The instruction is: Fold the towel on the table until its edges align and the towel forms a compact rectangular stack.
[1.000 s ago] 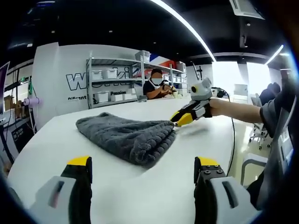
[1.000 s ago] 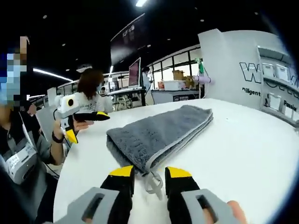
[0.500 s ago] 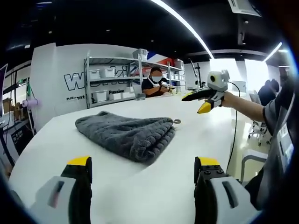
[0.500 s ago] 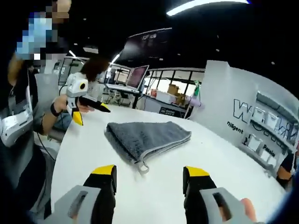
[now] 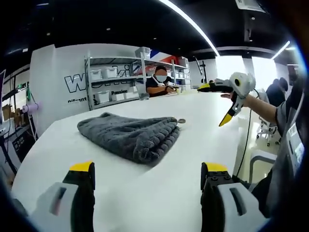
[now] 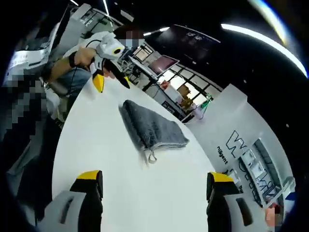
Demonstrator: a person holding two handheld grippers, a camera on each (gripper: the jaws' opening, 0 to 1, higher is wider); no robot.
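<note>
A grey towel [image 5: 130,137] lies folded in a thick stack on the white table [image 5: 203,145], its rounded fold toward my left gripper [image 5: 148,168]. That gripper hovers low over the table a little short of the towel, jaws wide apart and holding nothing. My right gripper [image 5: 212,106] hangs in the air to the right of the towel, well clear of it. In the right gripper view the towel [image 6: 152,128] sits mid-table with a small loop [image 6: 152,157] at its near corner. The right gripper [image 6: 155,178] is open, and the left gripper [image 6: 112,87] shows beyond the towel.
Metal shelves with white bins [image 5: 111,82] stand against the far wall, and a seated person [image 5: 159,84] works behind the table. The table's edge [image 5: 244,145] drops off at the right. Desks with monitors [image 6: 161,63] lie beyond the table's far side.
My right gripper let go of the towel's corner, opened wide, and rose up and back from the table, its view rolling. The left gripper and towel stayed put.
</note>
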